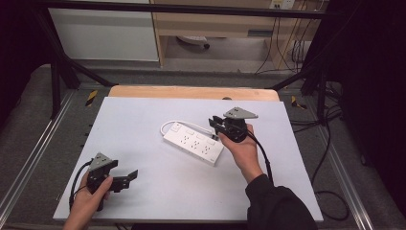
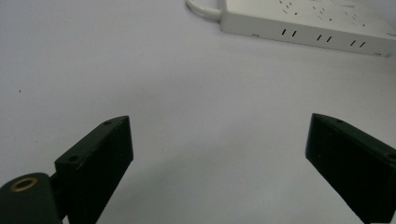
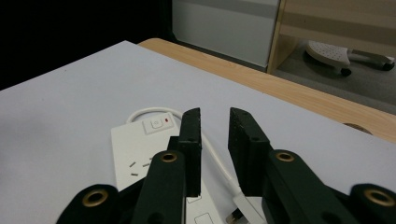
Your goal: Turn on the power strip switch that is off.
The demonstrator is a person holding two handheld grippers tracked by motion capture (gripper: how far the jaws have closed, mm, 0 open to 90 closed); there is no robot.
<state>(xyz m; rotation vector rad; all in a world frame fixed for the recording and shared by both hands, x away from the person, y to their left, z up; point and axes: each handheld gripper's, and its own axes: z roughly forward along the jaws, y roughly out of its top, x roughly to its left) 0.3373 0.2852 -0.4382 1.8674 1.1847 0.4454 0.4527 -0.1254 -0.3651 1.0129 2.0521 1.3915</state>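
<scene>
While the left gripper [image 1: 125,179] rests near the front-left corner of the white table top [image 1: 158,191] with its jaws spread wide and nothing between them, the white rectangular plastic power strip [image 1: 193,142] lies flat mid-table, well apart from it. The right gripper [image 1: 215,123] sits over the strip's far right end, jaws narrowed to a slim gap. Below that gap runs the strip's thin white cable [image 3: 219,163], not visibly pinched.

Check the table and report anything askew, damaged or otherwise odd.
Nothing looks damaged or spilled. The white power strip lies slantwise on the table, its cable looped behind it. The right claw hovers over its far end, jaws narrowed; the left claw sits apart, open.
</scene>
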